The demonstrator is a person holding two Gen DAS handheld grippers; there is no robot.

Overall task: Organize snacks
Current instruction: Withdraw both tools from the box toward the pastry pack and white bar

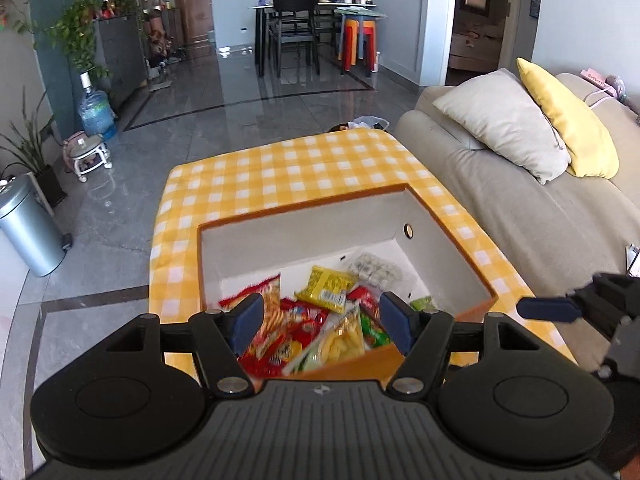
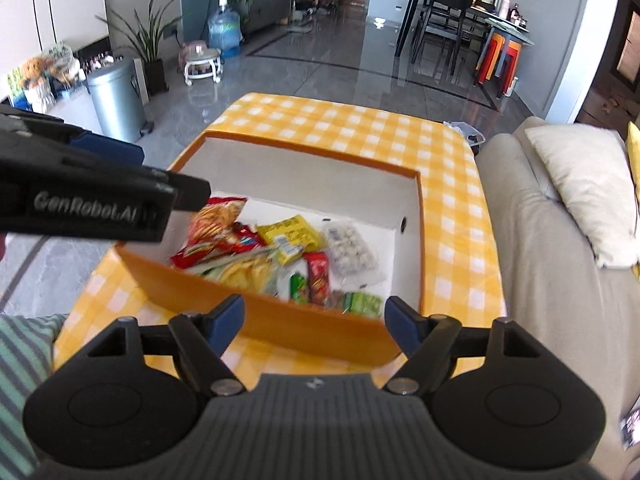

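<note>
Box [image 2: 280, 320] on desk [image 2: 360, 120] holds mixed snack packets [image 2: 288, 236], long axes jumbled; left claw [image 1: 322, 322] and right claw [image 2: 316, 322] released, empty.

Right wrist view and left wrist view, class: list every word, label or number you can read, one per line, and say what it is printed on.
"GenRobot.AI": white letters on the side of the black left gripper, seen in the right wrist view.
"Butter...": cut off, on a pink box behind the sofa cushions.
Print on the snack packets in the orange box: too small and blurred to read.
No other readable text.
</note>
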